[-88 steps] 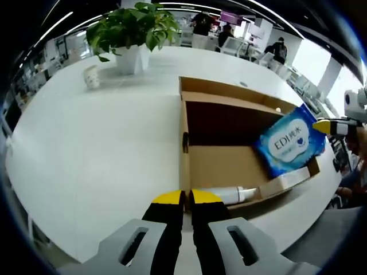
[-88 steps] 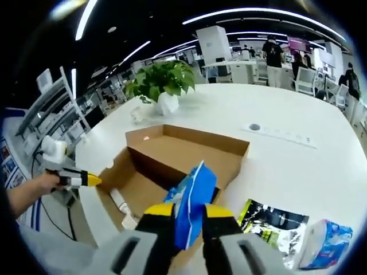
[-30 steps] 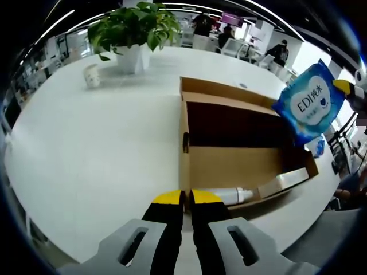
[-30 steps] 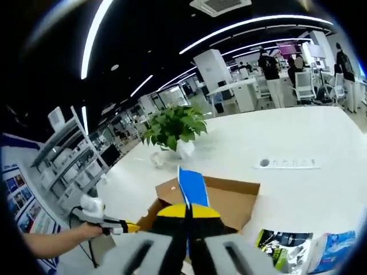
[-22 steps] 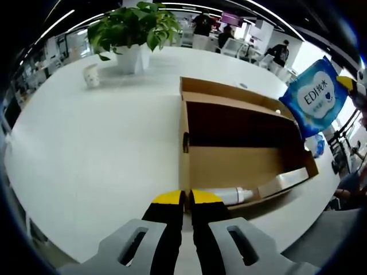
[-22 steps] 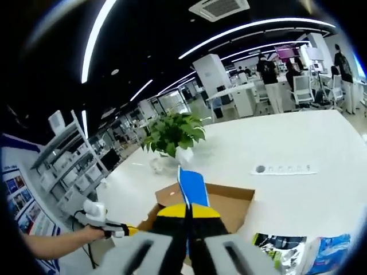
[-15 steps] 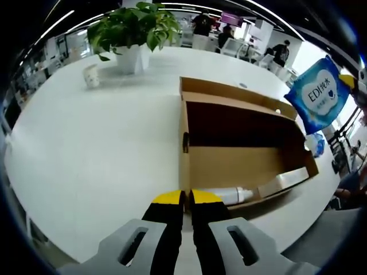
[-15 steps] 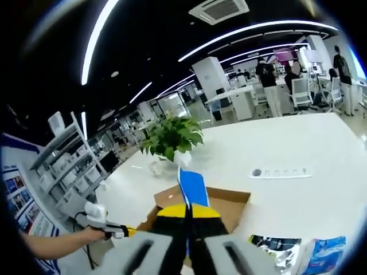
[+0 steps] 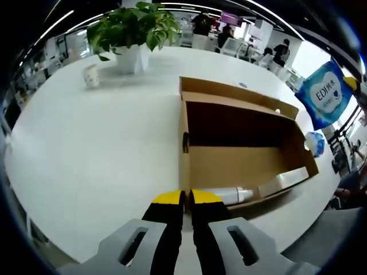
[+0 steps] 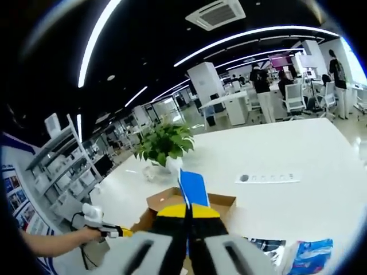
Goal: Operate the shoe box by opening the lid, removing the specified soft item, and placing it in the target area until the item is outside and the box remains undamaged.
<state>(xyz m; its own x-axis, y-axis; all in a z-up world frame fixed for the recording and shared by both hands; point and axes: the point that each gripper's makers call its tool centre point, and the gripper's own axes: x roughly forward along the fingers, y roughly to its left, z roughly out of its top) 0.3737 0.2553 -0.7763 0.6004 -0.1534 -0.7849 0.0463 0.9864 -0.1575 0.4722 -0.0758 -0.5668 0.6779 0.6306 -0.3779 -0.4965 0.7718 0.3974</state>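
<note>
High at two o'clock over the open shoe box [image 9: 241,143], the right tongs [image 10: 188,211] clench the blue wet-wipes pack [image 9: 328,93], left tongs [image 9: 184,197] pinched empty; next, I'd say, down onto the counter [image 10: 287,154].

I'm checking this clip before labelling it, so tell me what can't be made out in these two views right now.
- Left gripper view: the shoe box far inner wall is in dark shadow; anything against it is hidden.
- Left gripper view: the white bottle is partly hidden by the box's near wall.
- Left gripper view: the small print on the blue wipes pack is too small to read.
- Right gripper view: the right gripper shows the pack edge-on, and its own blurred jaws cover most of the box.
</note>
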